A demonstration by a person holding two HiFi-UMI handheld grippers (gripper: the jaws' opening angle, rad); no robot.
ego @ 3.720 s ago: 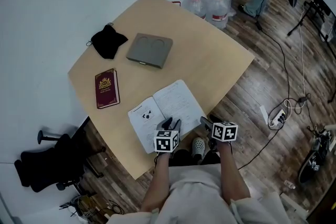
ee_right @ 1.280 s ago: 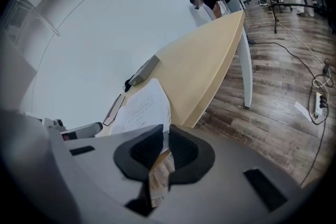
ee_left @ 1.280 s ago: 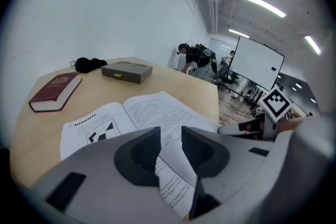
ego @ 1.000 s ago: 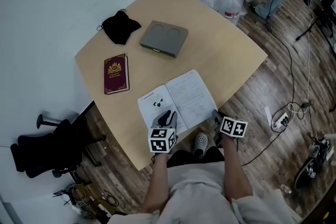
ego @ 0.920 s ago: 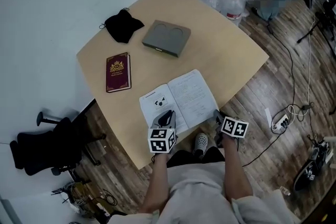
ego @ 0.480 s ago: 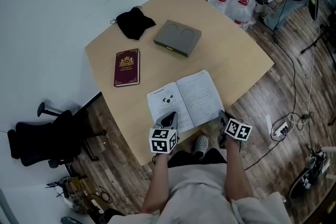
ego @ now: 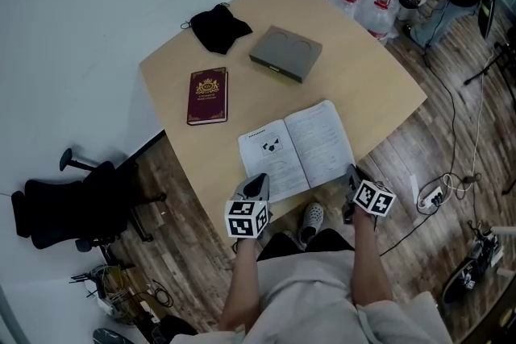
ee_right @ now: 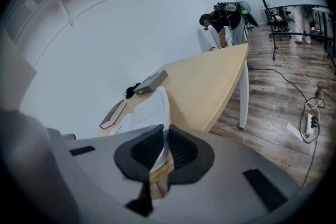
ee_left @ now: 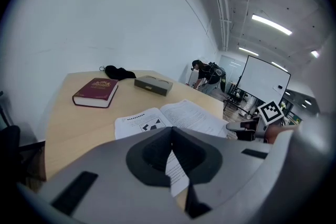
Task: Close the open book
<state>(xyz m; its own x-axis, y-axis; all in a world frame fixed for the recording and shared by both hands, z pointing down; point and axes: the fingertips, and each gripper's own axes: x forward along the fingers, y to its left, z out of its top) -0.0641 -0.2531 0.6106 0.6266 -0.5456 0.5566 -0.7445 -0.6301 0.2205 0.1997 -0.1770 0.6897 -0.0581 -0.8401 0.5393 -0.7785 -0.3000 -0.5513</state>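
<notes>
Altogether the table point(ego: 355, 68) bears one open book point(ego: 297, 149) and one closed book point(ego: 207, 96).

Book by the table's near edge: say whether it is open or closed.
Open: the book lies spread with both printed pages facing up. The right gripper is clamped on its right-hand pages.

Lab-like office: desk chair point(ego: 58, 208), whiteboard point(ee_left: 265, 83)

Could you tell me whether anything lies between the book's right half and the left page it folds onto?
Only the left gripper: its shut fingers overlap the left page's near edge on the open white book. The right gripper is shut on the right half; nothing else intrudes.
</notes>
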